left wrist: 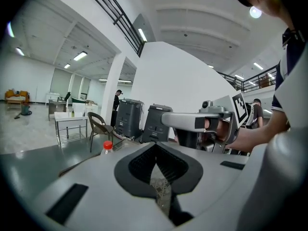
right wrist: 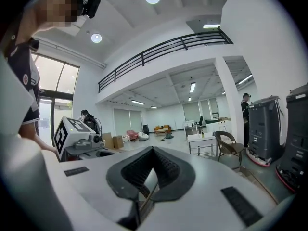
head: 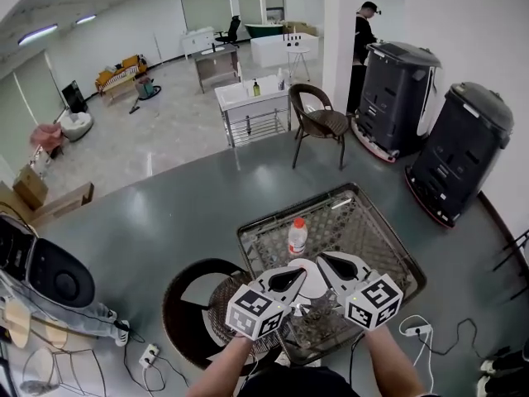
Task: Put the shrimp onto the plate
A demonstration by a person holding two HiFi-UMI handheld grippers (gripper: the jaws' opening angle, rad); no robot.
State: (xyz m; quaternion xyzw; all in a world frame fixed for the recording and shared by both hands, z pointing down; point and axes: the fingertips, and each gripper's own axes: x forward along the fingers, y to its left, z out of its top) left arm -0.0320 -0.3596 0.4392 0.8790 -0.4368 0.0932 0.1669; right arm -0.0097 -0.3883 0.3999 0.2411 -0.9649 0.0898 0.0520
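Note:
I hold both grippers close together above the near edge of a wire-mesh table [head: 388, 238]. My left gripper [head: 297, 276] [left wrist: 155, 147] is shut, its jaw tips touching with nothing between them. The right gripper [head: 325, 260] [right wrist: 153, 150] is shut and empty as well. A white plate [head: 312, 286] shows partly between and under the two grippers. No shrimp is visible in any view. In the left gripper view the right gripper's body [left wrist: 207, 121] crosses in front; in the right gripper view the left gripper's marker cube [right wrist: 72, 131] sits at the left.
A clear bottle with a red cap [head: 297, 236] [left wrist: 107, 147] stands on the table just beyond the plate. A round dark wicker chair [head: 194, 308] is at the table's left. Another chair [head: 321, 122] and two dark machines [head: 401, 93] stand farther off. Cables lie on the floor [head: 430, 333].

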